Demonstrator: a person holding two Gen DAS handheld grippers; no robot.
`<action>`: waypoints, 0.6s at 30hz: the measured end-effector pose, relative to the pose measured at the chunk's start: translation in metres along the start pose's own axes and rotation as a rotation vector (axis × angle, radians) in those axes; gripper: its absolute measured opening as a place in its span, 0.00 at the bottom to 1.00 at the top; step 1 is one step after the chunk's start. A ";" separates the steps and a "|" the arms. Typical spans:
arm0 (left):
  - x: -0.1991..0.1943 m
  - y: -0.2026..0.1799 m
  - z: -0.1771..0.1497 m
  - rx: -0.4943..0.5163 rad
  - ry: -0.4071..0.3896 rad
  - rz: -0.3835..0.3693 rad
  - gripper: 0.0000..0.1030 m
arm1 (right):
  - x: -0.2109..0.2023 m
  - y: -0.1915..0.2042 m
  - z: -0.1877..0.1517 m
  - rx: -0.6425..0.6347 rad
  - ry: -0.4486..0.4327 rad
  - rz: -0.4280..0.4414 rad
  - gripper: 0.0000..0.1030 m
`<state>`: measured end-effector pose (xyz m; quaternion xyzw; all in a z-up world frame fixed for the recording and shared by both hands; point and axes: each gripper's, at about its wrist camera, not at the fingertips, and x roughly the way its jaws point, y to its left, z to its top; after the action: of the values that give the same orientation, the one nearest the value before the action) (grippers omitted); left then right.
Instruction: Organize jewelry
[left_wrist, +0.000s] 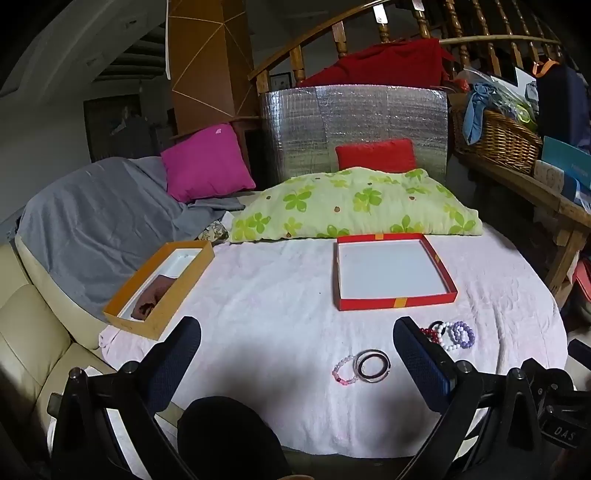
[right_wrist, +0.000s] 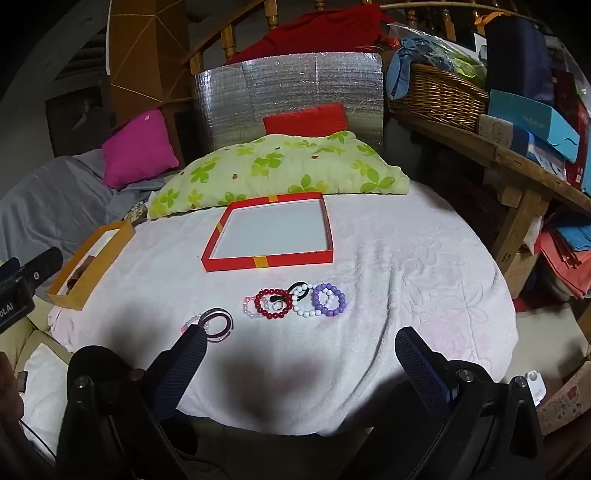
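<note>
A shallow red box (left_wrist: 393, 303) (right_wrist: 266, 263) with a white floor lies empty on the pale pink cloth (left_wrist: 277, 295) (right_wrist: 406, 280). In front of it sit several bead bracelets: a dark red one (right_wrist: 274, 303), a white one (right_wrist: 303, 312), a purple one (left_wrist: 461, 334) (right_wrist: 329, 299) and a black hair tie (right_wrist: 295, 287). Nearer lie a dark bangle (left_wrist: 372, 365) (right_wrist: 218, 325) and a pink bead bracelet (left_wrist: 345, 371) (right_wrist: 190, 324). My left gripper (left_wrist: 297, 339) and right gripper (right_wrist: 301, 350) both hover open over the cloth's near part, holding nothing.
An orange box (left_wrist: 159, 291) (right_wrist: 88, 266) with a brown item inside sits at the cloth's left edge. A green clover pillow (left_wrist: 354, 206) (right_wrist: 280, 166) lies behind the red box. A wicker basket (right_wrist: 436, 96) and boxes crowd the wooden shelf at right.
</note>
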<state>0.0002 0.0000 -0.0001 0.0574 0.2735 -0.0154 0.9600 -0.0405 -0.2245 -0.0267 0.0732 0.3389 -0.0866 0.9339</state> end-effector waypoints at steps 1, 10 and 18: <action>0.000 0.000 0.000 0.000 0.001 -0.001 1.00 | 0.000 -0.001 0.000 0.004 -0.003 0.000 1.00; -0.005 0.012 0.019 0.010 -0.016 0.002 1.00 | -0.016 -0.001 0.002 0.019 -0.051 0.004 1.00; -0.010 0.003 0.007 0.005 -0.039 0.021 1.00 | -0.008 0.000 0.003 0.008 -0.024 0.015 1.00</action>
<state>-0.0040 0.0023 0.0116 0.0626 0.2543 -0.0072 0.9651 -0.0449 -0.2247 -0.0189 0.0784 0.3267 -0.0818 0.9383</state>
